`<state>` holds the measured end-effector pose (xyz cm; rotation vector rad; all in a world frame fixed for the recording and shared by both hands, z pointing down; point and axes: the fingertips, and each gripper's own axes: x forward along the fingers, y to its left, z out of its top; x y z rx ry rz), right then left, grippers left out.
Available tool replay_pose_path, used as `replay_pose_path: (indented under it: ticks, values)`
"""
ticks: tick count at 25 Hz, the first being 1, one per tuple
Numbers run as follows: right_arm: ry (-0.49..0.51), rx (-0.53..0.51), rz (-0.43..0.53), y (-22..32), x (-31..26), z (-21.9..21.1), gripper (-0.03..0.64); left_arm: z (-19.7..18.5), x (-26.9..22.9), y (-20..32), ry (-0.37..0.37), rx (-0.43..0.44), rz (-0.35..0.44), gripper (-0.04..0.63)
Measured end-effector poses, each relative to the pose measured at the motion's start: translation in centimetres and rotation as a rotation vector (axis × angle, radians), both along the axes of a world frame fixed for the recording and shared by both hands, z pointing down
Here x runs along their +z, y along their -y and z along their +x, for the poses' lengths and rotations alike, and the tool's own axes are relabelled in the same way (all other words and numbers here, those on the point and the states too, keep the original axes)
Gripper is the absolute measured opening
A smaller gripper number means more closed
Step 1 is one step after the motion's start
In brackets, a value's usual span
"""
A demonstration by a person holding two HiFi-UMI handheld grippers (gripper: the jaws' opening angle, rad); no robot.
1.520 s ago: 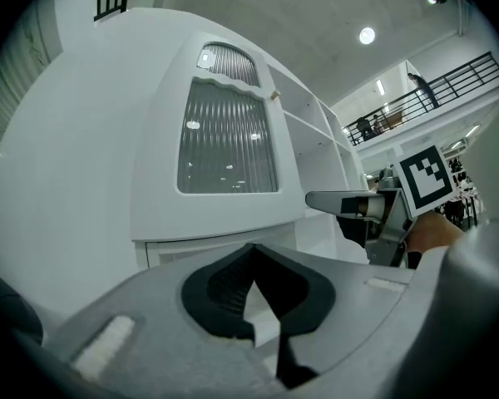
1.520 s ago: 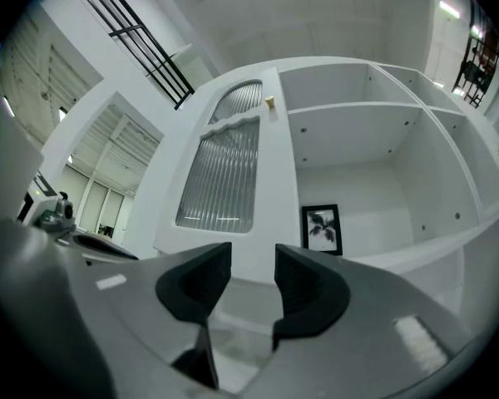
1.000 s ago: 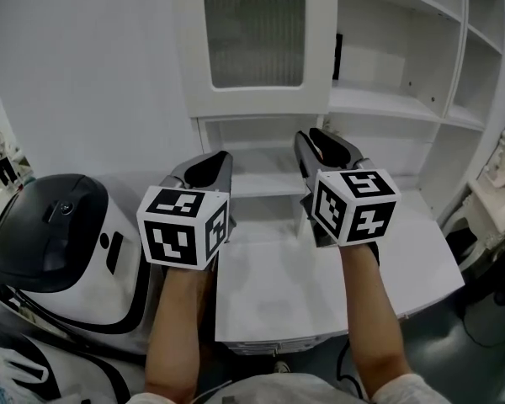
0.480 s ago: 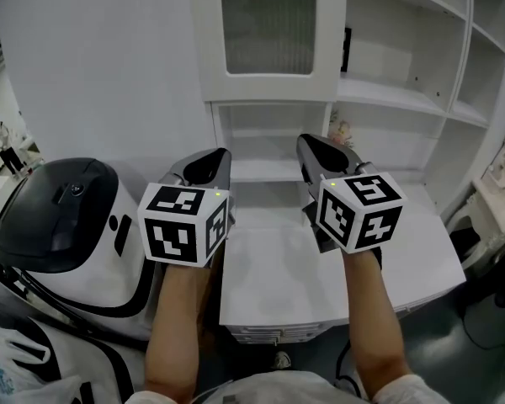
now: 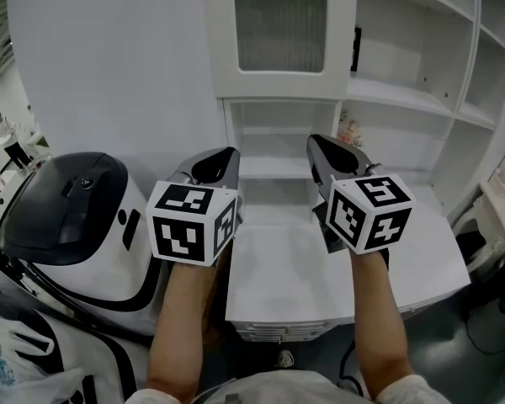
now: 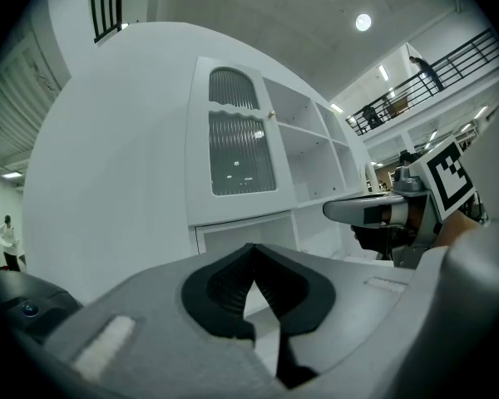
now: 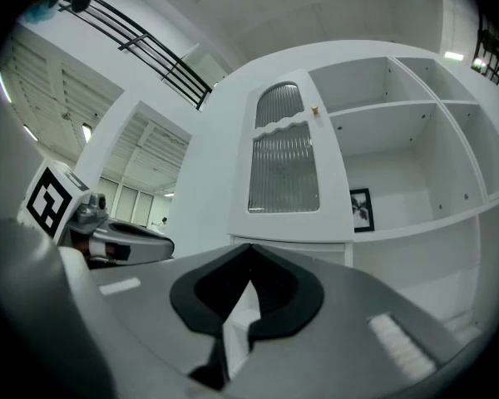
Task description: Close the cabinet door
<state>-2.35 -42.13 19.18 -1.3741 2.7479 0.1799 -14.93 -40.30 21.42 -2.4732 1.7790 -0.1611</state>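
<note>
Cabinet door (image 5: 282, 36) beyond level right gripper (image 5: 317, 144)

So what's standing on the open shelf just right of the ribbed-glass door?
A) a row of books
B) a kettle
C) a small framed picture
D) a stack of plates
C: the right gripper view shows a small framed picture at the back of the shelf, beside the glass door.

We find open passage over the bench (image 5: 286, 268), in the gap between the left tool (image 5: 227, 155) and the right tool (image 5: 316, 142). Straight ahead, the cabinet door (image 5: 282, 23) and the plain wall (image 5: 109, 57) bar the way. The open shelves (image 5: 412, 99) at right admit a tool beside a picture frame (image 5: 355, 49). A bulky white machine (image 5: 67, 217) blocks the left.
</note>
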Motion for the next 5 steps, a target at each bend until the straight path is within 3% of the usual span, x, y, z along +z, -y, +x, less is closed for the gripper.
replay_pose_path:
  ticks: [5]
  values:
    - [0.002, -0.003, 0.006, -0.03, -0.21, -0.14, 0.003, -0.10, -0.08, 0.00, 0.001, -0.001, 0.001, 0.000]
